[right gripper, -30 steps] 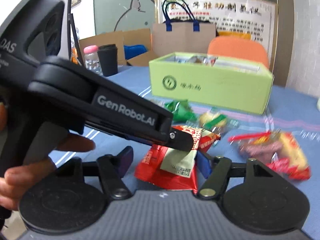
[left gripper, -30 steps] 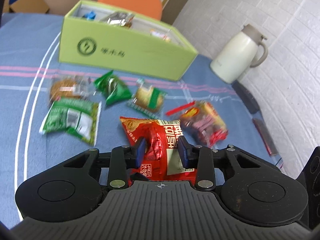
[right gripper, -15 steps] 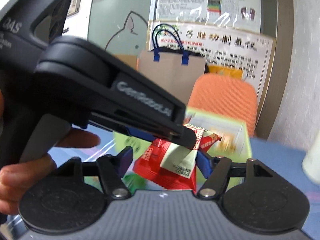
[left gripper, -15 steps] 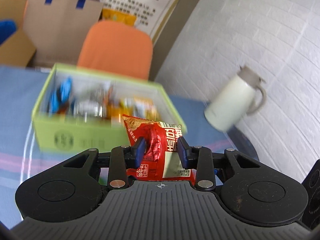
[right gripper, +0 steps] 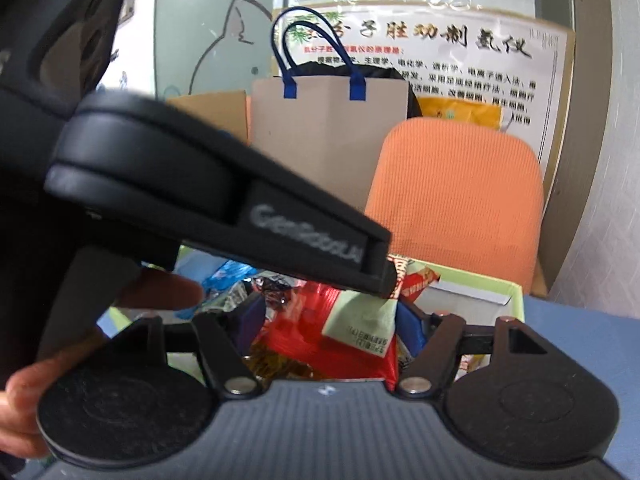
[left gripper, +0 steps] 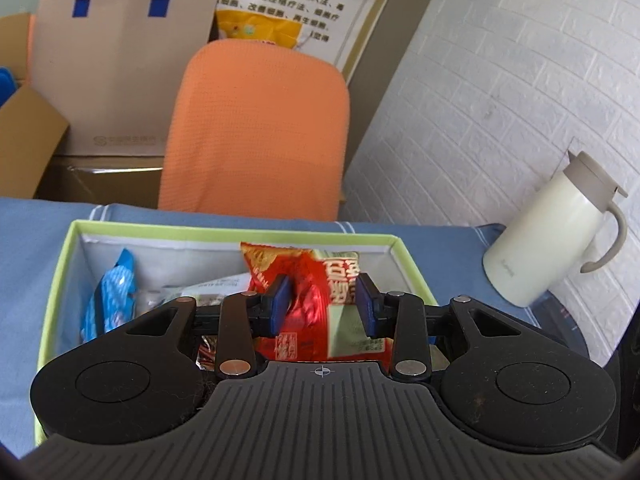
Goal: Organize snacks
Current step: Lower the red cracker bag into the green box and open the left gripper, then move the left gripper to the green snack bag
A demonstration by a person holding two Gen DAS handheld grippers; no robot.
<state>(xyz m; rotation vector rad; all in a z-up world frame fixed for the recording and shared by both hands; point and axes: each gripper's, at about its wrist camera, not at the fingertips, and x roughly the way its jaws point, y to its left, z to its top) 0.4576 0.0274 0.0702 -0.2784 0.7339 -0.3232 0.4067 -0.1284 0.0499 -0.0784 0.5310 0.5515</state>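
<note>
A red snack bag (left gripper: 308, 276) hangs between the blue pads of my left gripper (left gripper: 323, 306), whose jaws are opening while the pads still touch the bag. It hovers over the open green box (left gripper: 60, 272), which holds a blue packet (left gripper: 112, 296) and other wrappers. In the right wrist view the same red bag (right gripper: 320, 344) sits between the fingers of my right gripper (right gripper: 330, 324). Those jaws are also opening and stand a little off the bag. The left gripper's black body (right gripper: 224, 208) crosses that view, with a person's finger (right gripper: 160, 292) under it.
A cream thermos jug (left gripper: 544, 240) stands on the blue tablecloth to the right of the box, near the white brick wall. An orange chair (left gripper: 256, 128) stands behind the table's far edge. A paper bag with blue handles (left gripper: 116, 64) and cardboard boxes lie beyond.
Both grippers carried the red bag forward from the loose snacks on the table to above the green box. The right gripper's fingers have spread a little wider.
</note>
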